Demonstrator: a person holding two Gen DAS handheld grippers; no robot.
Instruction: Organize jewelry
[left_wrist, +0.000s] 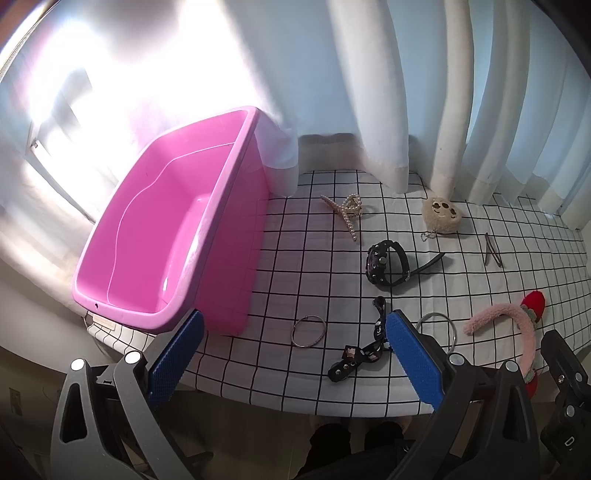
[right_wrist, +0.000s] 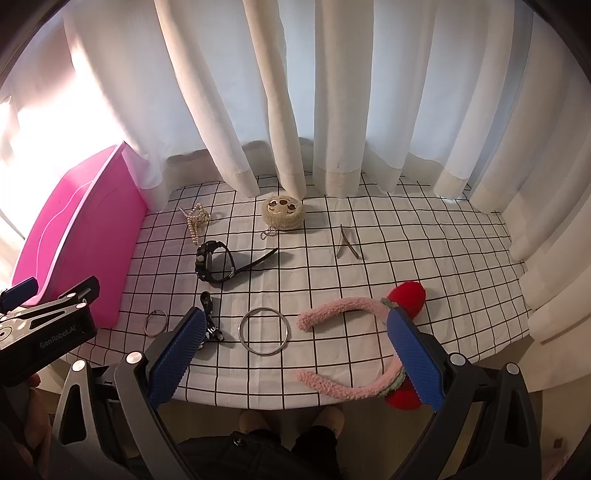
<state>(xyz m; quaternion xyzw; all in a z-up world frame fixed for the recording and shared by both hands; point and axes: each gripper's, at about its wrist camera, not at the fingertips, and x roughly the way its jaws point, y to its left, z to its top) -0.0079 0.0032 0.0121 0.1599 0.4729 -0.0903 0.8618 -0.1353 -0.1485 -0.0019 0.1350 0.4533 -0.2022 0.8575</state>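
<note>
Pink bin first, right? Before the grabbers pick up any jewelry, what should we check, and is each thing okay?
1. Pink bin has room inside: ok, nothing in it.
2. Left gripper open and holding nothing: ok.
3. Right gripper open and holding nothing: ok.
4. Large silver bangle lies flat, apart from the fuzzy pink headband: ok.
5. Black watch clear of the pearl hair claw: ok.
6. Bin steady on the checked cloth: cannot tell.

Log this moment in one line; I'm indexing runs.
left gripper: open, empty | right gripper: open, empty | pink plastic bin: empty | jewelry on checked cloth
</note>
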